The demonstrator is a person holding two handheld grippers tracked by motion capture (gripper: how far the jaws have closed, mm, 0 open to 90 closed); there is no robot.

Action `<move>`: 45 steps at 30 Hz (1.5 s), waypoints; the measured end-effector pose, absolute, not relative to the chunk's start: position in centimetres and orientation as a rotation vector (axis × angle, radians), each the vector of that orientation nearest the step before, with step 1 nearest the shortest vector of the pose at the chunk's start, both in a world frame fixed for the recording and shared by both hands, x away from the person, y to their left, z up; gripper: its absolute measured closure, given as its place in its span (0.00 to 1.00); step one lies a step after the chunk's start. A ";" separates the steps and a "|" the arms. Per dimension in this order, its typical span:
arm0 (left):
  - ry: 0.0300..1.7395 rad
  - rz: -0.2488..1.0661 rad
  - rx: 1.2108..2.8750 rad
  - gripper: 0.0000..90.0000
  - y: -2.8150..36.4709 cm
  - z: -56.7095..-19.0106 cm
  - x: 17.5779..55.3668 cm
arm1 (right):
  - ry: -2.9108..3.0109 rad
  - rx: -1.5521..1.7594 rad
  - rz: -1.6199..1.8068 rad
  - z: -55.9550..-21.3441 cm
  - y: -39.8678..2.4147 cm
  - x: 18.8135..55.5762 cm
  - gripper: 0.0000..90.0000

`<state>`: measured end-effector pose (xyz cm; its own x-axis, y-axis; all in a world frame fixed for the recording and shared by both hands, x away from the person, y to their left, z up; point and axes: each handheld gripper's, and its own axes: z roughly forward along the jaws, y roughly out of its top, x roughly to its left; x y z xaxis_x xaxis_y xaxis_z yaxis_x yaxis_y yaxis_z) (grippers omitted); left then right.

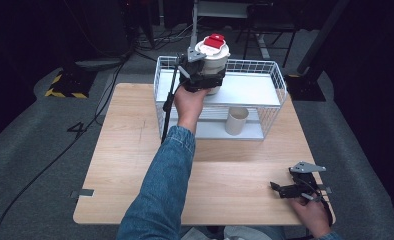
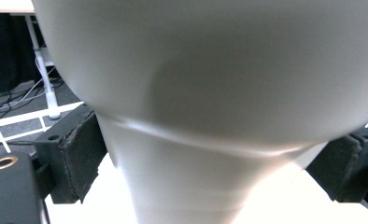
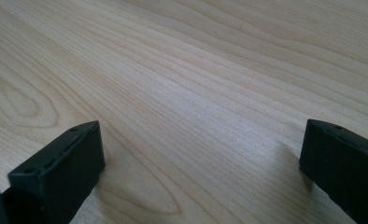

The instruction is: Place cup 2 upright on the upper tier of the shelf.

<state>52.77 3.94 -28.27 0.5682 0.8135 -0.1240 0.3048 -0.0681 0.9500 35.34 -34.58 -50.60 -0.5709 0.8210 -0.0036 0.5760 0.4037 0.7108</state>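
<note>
White cup (image 2: 210, 93) sits clamped between left gripper (image 1: 201, 75) jaws; right gripper (image 3: 201, 172) jaws gape over bare table (image 3: 196, 70).

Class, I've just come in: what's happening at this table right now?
A person holds a gripper in each hand. The left gripper is shut on a white container with a red-topped lid, at the upper shelf of a white wire rack. A beige cup lies on the lower shelf. The right gripper rests open on the wooden table.

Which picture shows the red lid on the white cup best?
The high view: the red lid tops the white cup held by the left gripper. The left gripper view catches just the cup's side; the right gripper view faces the table.
</note>
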 end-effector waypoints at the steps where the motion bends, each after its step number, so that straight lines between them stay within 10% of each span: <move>1: 0.958 0.548 1.644 0.12 3.9 -28.4 52.9 | 2.312 1.206 0.963 -50.6 -34.6 35.3 0.00; 45: 0.956 0.618 1.628 0.03 3.3 -29.1 53.2 | 2.314 1.204 0.961 -50.6 -34.6 35.3 0.00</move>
<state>53.18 3.33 -29.14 0.5388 0.8384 -0.0820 0.2692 -0.0792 0.9598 35.35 -34.60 -50.60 -0.5725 0.8199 -0.0051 0.5753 0.4061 0.7100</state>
